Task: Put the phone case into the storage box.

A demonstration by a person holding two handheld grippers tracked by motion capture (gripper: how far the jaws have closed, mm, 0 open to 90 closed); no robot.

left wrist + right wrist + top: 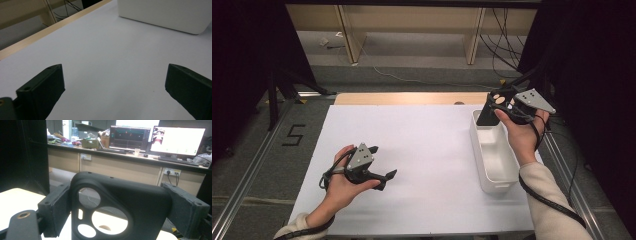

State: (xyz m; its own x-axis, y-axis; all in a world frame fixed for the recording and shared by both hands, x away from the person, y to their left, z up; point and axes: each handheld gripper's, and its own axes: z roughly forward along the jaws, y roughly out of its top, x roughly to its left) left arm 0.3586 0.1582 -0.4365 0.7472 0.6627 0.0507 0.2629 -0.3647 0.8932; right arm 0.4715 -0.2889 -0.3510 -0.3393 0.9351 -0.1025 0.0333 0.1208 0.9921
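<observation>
A black phone case [490,109] with round camera cutouts hangs upright over the far end of a white bin [476,146]. My right gripper [498,101] is shut on it, one pad on each long side. Seen from the right gripper view, the phone case [145,202] stands between the two fingers [56,205] of the right gripper [120,202]. My left gripper [382,163] rests low over the white table sheet [427,150], near the front left. It is open with nothing between its jaws. The left gripper [113,72] faces the white bin [170,15] across bare sheet.
A wooden table edge [412,98] runs along the far side. Metal rails [252,165] flank the table, and black curtains [242,50] hang to both sides. Desks with lit monitors [177,140] stand far off in the right gripper view.
</observation>
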